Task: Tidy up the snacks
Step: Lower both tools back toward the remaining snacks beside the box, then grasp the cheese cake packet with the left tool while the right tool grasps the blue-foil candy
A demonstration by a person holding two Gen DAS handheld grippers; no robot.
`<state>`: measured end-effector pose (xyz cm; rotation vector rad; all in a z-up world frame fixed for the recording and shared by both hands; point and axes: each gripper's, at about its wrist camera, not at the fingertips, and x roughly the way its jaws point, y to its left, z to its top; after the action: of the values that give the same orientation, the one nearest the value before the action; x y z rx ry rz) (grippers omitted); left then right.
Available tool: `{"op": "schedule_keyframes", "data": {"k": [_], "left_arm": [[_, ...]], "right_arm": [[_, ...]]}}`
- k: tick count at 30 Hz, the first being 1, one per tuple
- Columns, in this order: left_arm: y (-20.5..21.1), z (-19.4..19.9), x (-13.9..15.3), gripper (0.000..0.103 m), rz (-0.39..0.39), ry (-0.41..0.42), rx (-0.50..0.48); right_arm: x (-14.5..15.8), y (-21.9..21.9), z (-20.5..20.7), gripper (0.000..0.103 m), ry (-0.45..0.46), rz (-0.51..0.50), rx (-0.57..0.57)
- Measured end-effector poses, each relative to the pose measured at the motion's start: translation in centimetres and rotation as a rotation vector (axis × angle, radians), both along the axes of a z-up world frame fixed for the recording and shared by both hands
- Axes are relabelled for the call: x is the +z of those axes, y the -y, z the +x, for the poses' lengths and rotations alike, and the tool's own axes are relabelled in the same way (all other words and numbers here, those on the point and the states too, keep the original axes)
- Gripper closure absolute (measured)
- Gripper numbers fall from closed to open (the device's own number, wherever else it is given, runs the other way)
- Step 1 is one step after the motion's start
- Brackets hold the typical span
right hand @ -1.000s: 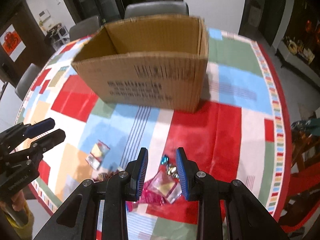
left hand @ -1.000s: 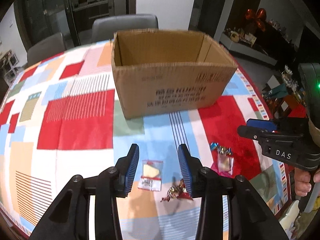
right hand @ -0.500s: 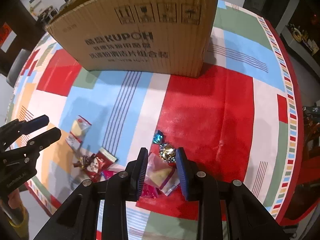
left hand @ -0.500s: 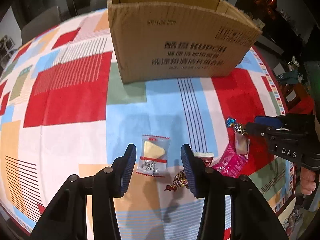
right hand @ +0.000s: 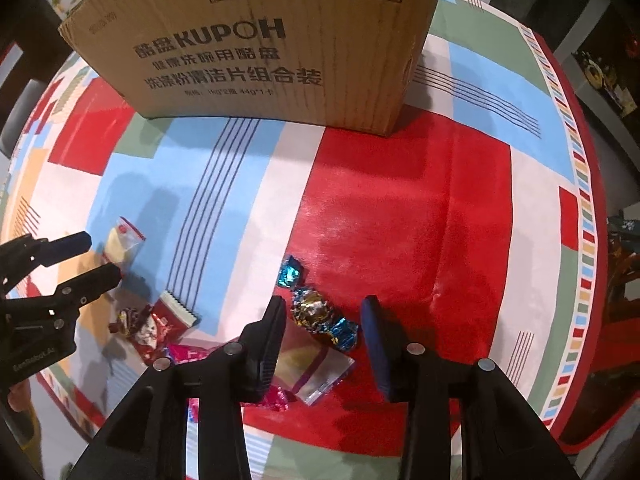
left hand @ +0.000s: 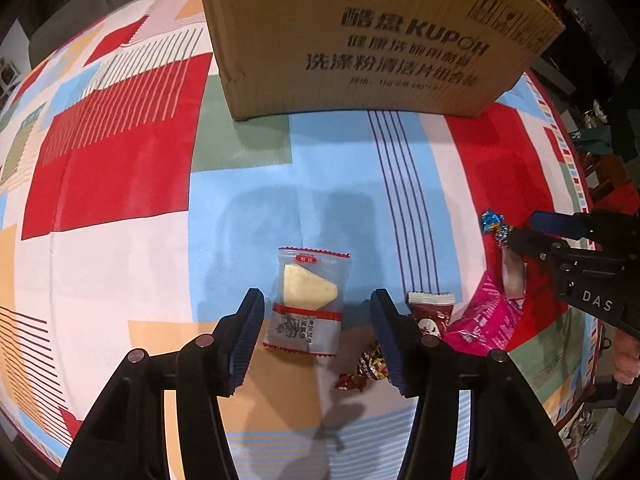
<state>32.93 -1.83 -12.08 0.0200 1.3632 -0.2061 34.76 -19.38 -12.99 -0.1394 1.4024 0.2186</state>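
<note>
A clear packet with a pale wedge cake (left hand: 308, 300) lies flat on the patchwork tablecloth. My left gripper (left hand: 318, 308) points down over it, jaws opening, one blue pad on each side and neither touching it. A blue-and-gold foil candy (right hand: 316, 308) lies on the red patch on the corner of a clear pink-edged packet (right hand: 312, 368). My right gripper (right hand: 324, 312) straddles that candy, jaws opening, pads apart from it. The open cardboard box (left hand: 380, 40) stands behind both.
Between the two grippers lie a dark red packet (left hand: 430, 316), a pink packet (left hand: 484, 312) and a red-gold wrapped candy (left hand: 368, 364). The table's striped edge (right hand: 580, 184) curves along the right. A hand (left hand: 626, 356) holds the right gripper's handle.
Both grippers have sunk toward the table and tipped further down. Their jaws stand wider. The cake packet now lies between the left pads, and the foil candy between the right pads.
</note>
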Motion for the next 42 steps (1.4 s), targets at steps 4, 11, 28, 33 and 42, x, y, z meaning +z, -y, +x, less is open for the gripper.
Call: {"op": "schedule_keyframes", "data": {"k": [4,11,28,33,42], "left_arm": [[0.0,0.3,-0.9,0.049,0.018,-0.013,0.003],[0.3,0.7,-1.9,0.049,0.024,-0.034,0.009],[0.4,0.3,-1.1,0.069,0.026,0.013,0.000],[0.3,0.2,0.1,0.069,0.016,0.037,-0.004],[-0.1,0.1,2.9,0.069,-0.016,0.095,-0.006]], "right_arm": [[-0.3,-0.2,0.4,0.063,0.004,-0.026,0.007],[-1.0,-0.2,0.5,0.063,0.008,-0.013,0.024],[-1.7,-1.3,0.5,0.077,-0.009,0.020,-0.003],[0.0,-1.5,0.2,0.077,0.024,0.022,0.001],[1.6,-0.5,-0.4,0.077,0.088,0.048,0.008]]}}
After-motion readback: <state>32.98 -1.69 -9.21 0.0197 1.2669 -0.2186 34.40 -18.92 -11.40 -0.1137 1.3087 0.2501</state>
